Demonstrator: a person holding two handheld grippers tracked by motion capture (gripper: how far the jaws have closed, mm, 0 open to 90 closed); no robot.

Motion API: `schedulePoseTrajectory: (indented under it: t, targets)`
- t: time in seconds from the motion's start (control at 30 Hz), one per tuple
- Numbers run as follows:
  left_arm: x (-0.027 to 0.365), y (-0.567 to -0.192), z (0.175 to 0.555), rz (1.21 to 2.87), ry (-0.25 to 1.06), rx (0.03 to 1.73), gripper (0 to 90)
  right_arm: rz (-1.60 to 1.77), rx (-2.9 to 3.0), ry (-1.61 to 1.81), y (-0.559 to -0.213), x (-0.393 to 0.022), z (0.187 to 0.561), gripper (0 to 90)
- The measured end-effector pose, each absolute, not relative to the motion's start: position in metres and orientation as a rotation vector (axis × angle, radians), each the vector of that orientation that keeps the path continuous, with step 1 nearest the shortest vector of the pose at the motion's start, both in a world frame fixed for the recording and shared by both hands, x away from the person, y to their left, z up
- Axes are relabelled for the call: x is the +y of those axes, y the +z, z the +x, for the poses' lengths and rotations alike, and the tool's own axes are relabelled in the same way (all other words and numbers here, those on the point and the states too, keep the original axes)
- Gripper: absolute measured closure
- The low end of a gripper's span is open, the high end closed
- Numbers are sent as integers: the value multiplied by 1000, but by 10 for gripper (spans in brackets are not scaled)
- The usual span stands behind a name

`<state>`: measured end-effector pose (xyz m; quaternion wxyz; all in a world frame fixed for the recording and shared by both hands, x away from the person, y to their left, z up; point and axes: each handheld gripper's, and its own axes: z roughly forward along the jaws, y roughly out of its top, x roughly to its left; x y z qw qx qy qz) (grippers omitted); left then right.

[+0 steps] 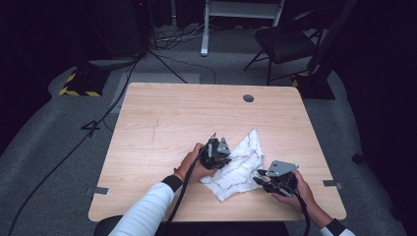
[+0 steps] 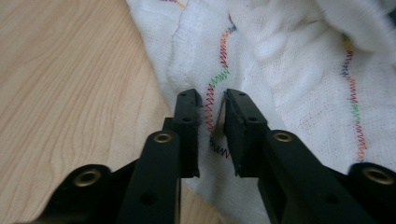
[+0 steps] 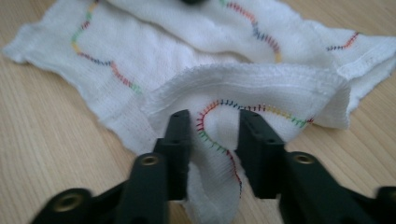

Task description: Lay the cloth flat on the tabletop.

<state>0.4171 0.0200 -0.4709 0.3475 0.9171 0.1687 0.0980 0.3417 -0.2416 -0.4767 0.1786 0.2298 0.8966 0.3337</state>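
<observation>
Centrally on the near half of the wooden table (image 1: 162, 118) lies a crumpled white cloth (image 1: 240, 164) with wavy lines of coloured stitching, and a gripper works on each side of it. At the cloth's left edge, the left gripper (image 1: 220, 156) has its jaws drawn close together on a raised fold that carries a stitched line (image 2: 211, 103); the fold fills the narrow gap, so the cloth appears pinched. At the near right corner, the right gripper (image 1: 261, 176) stands with its jaws further apart around a hump of cloth (image 3: 215, 122); whether its pads (image 3: 179, 133) press the fabric cannot be told.

Risks, judged from this arrangement: a thin pinch on the left may slip out once the cloth is pulled, because only one small fold is held. On the right, a loose hold could let the corner drop. Uneven pulling by the two hands would bunch or twist the cloth rather than spread it, and its folded-over layers could drag along the table.
</observation>
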Motion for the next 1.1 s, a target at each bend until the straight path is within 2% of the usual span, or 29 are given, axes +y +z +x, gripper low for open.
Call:
schedulePoseTrajectory:
  t: [0.1, 0.17, 0.27, 0.4, 0.5, 0.77, 0.87, 0.93, 1.03, 1.07, 1.1]
  targets:
    - [25, -469, 418, 2382, 260, 433, 843, 656, 2527, 938, -477, -245, 343, 826]
    - [33, -465, 420, 2367, 289, 452, 846, 666, 2514, 937, -475, -249, 344, 849]
    - [41, -459, 421, 2342, 303, 472, 848, 689, 2489, 937, -473, -253, 344, 855]
    - [62, -447, 423, 2305, 382, 520, 848, 761, 2434, 966, -467, -266, 348, 858]
    - [87, -439, 427, 2260, 418, 599, 849, 832, 2380, 988, -462, -282, 352, 859]
    - [125, -447, 425, 2293, 416, 688, 850, 1010, 2305, 987, -462, -310, 365, 857]
    - [132, -456, 419, 2329, 393, 695, 849, 1115, 2286, 985, -467, -320, 372, 838]
    - [136, -461, 414, 2347, 372, 708, 845, 1172, 2257, 957, -470, -325, 376, 790]
    - [140, -465, 409, 2354, 357, 718, 811, 1217, 2227, 935, -471, -331, 379, 758]
    - [143, -467, 405, 2352, 350, 733, 770, 1254, 2199, 941, -471, -337, 381, 693]
    - [146, -467, 402, 2350, 354, 737, 752, 1259, 2188, 934, -471, -338, 381, 668]
